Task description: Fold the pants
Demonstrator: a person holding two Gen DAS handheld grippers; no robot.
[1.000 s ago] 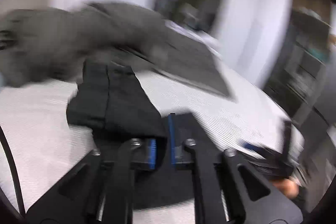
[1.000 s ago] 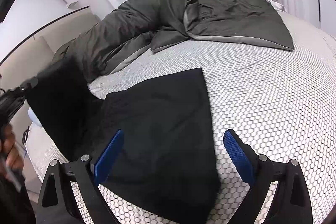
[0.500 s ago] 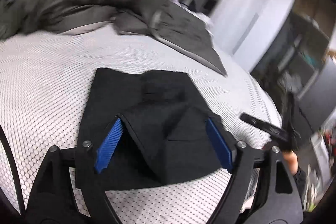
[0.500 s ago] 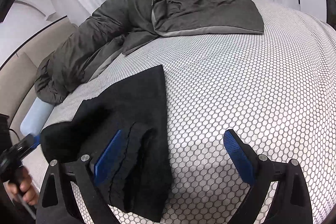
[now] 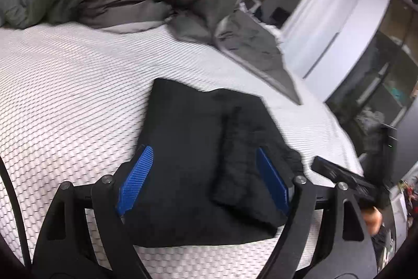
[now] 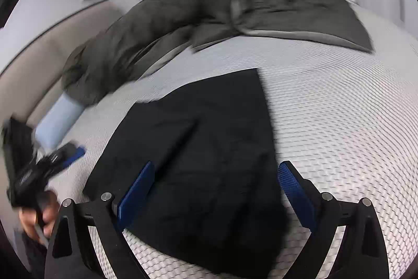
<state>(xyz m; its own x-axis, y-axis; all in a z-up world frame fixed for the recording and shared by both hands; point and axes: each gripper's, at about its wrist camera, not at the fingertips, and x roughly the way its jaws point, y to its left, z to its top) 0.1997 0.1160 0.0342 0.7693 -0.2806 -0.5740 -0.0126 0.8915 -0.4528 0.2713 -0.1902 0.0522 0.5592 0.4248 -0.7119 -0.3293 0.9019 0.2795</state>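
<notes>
Both the left claw [image 5: 203, 179] and right claw [image 6: 216, 198] are hovering open over the folded black pants [image 5: 206, 148] on the bed [image 5: 65, 85], gripping nothing; the loose top flap is risking springing open.

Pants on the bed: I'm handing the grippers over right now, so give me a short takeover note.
Left gripper: open, just released, nothing pinched.
Right gripper: open, empty, above the pants.
Pants: black, folded into a stack on the white mattress, a folded flap on top. Grey duvet lies behind, apart.
Done: a fold laid down.
Left: probably smoothing or one more fold.
</notes>
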